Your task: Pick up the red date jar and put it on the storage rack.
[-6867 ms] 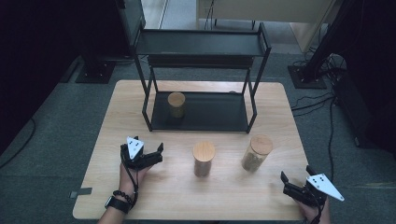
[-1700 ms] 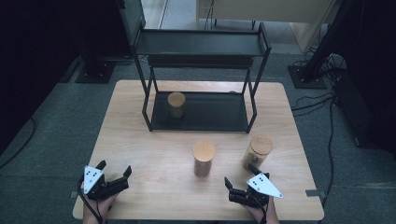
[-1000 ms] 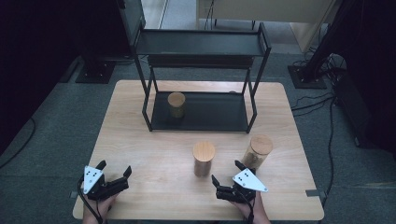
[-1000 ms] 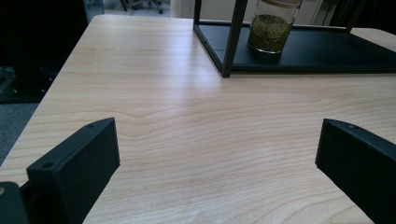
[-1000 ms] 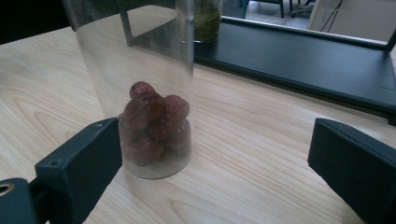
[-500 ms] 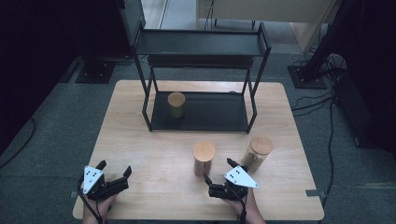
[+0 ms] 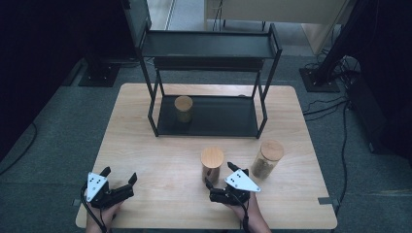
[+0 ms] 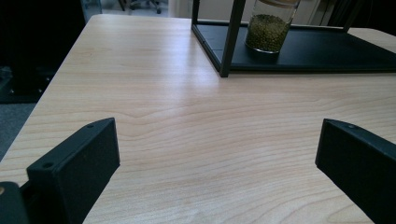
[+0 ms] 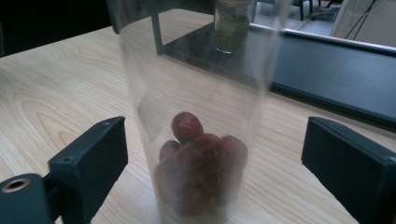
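In the high view, the black shelf rack [image 7: 209, 87] stands at the far middle of the wooden table [image 7: 145, 145]. A jar with a wooden lid [image 7: 212, 164] stands on the table in front of the rack, and a second jar with grain [image 7: 266, 158] stands to its right, also in front of the rack. A third jar [image 7: 183, 108] sits on the rack's lower shelf, toward its left end. The right gripper [image 7: 219, 180] lies just in front of the jar with a wooden lid, its jaws pointing at it. The left gripper [image 7: 119, 180] rests well to the left of the rack's front, near the table's near edge, jaws spread.

In the left gripper view, the left gripper [image 8: 217, 154] has its jaws wide apart over bare wood, with the rack's left post and the third jar [image 8: 272, 25], full of green grain, beyond.

In the right gripper view, the jar with a wooden lid [image 9: 201, 140], clear glass holding reddish-brown fruits, stands between the jaws of the right gripper [image 9: 215, 158]. The jaws have just been closing, yet gaps remain on both sides, so nothing is pinched. The rack and the third jar [image 9: 232, 25] lie behind.
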### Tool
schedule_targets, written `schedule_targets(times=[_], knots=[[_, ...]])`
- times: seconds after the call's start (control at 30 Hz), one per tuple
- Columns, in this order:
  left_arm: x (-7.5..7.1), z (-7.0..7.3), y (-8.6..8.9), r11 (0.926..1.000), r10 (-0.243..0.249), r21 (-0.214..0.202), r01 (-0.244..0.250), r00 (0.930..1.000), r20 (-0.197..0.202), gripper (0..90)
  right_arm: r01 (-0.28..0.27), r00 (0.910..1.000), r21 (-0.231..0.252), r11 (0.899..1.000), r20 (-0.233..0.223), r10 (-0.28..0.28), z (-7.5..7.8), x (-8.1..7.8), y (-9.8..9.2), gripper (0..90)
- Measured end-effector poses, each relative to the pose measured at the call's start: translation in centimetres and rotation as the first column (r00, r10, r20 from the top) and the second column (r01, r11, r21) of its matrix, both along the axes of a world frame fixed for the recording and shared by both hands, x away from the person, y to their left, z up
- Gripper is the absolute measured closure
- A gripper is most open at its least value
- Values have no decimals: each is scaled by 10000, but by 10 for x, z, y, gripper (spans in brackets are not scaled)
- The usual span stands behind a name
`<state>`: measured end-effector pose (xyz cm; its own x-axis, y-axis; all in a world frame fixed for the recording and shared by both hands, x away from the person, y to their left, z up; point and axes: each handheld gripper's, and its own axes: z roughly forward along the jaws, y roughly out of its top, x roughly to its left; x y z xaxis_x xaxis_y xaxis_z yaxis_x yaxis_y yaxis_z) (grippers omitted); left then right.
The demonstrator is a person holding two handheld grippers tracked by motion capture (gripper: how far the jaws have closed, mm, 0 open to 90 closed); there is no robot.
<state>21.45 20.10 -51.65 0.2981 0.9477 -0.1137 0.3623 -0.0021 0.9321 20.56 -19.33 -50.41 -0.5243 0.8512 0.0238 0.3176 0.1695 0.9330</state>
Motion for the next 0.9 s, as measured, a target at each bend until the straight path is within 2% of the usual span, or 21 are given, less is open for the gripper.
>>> schedule_targets(times=[0.37, 0.67, 0.9], knots=[[0, 0, 0, 10000, -29, -23, 29, 10000, -2, 0, -149, 9998, 41, 9999, 92, 149, 1, 7, 12, 189], [0, 0, 0, 10000, -44, -36, 44, 10000, -5, 0, 71, 9999, 86, 9999, 123, -73, 1, 13, 18, 255], [0, 0, 1, 10000, -40, -55, 40, 10000, -16, 0, 117, 9998, 6, 9999, 174, -117, 1, 16, 19, 260]])
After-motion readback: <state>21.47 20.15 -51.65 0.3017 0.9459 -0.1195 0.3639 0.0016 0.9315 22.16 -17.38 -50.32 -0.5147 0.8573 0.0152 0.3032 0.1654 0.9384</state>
